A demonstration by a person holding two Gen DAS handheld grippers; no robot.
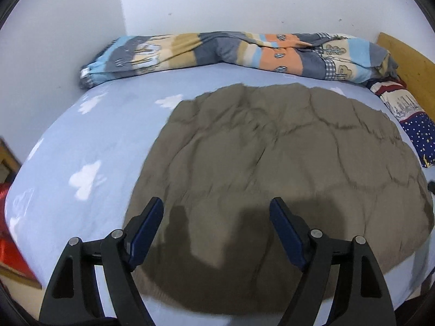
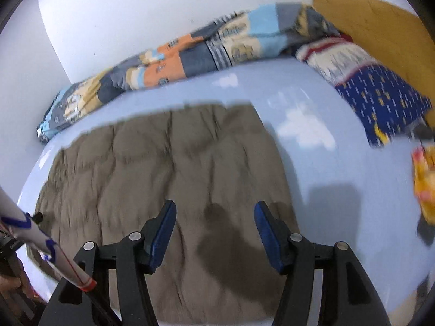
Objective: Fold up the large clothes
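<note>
**Brown garment flat on bed, both grippers spread above its near edge**

Lies wrinkled across the blue cloud-print sheet (image 1: 68,141): a brown garment (image 1: 272,149), filling centre and right of the left wrist view, centre and left of the right wrist view (image 2: 168,163). Sits directly ahead of and beneath the left gripper (image 1: 216,212), fingers wide apart, pinching nothing. Same for the right gripper (image 2: 214,214), spread over the garment's lower right part, shadow cast on the cloth. Beyond, along the white wall (image 1: 217,0), a patchwork blanket (image 1: 217,51). At right, a starry blue pillow (image 2: 380,103) and wooden headboard (image 2: 380,27).
</note>
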